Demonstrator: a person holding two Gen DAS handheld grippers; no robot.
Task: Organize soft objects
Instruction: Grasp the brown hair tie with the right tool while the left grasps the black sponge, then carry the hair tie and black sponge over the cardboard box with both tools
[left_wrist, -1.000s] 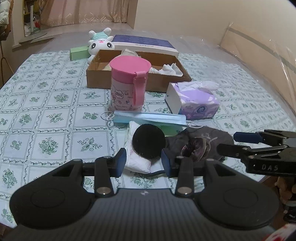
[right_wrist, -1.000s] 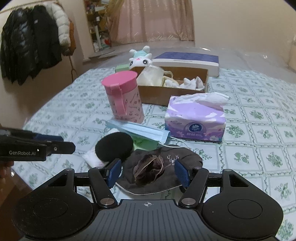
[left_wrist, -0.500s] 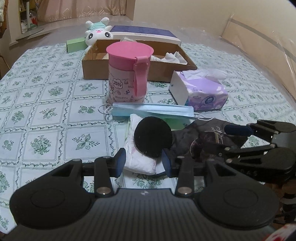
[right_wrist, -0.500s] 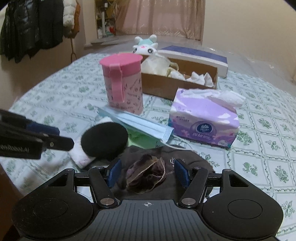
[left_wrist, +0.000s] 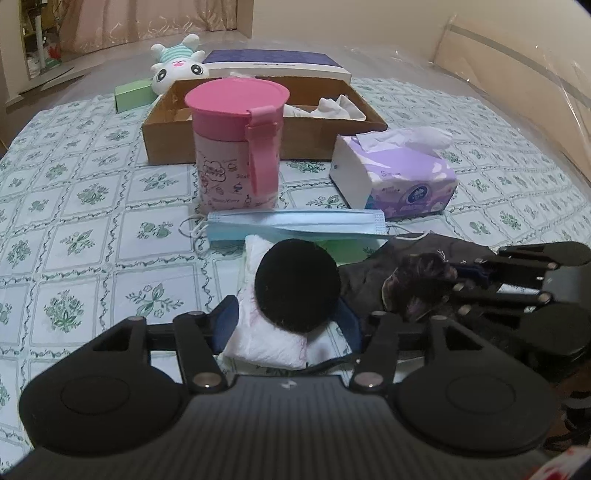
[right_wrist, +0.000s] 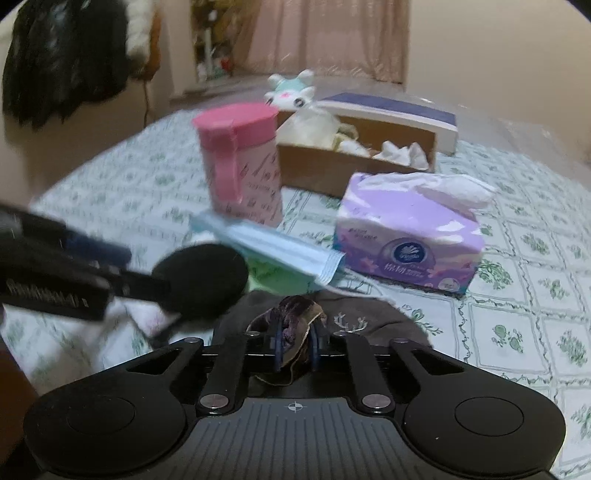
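A dark purple velvet scrunchie (right_wrist: 291, 325) lies on a dark brown cloth with a deer mark (right_wrist: 369, 325). My right gripper (right_wrist: 294, 349) is shut on the scrunchie; it also shows in the left wrist view (left_wrist: 461, 284). My left gripper (left_wrist: 288, 325) is open, its fingers on either side of a black round puff (left_wrist: 297, 284) and the white pad (left_wrist: 266, 339) under it. A blue face mask (left_wrist: 295, 225) lies just beyond. A brown cardboard box (left_wrist: 306, 136) with white cloths stands further back.
A pink lidded cup (left_wrist: 238, 147) stands in front of the box. A purple tissue pack (left_wrist: 399, 177) is to its right. A white plush toy (left_wrist: 177, 70), a green box (left_wrist: 133, 96) and a blue-topped box (left_wrist: 277, 62) are at the back. Dark coats (right_wrist: 66, 55) hang at left.
My right gripper has closed on the scrunchie. My left gripper has moved forward so that its open fingers now flank the black puff and the white pad.
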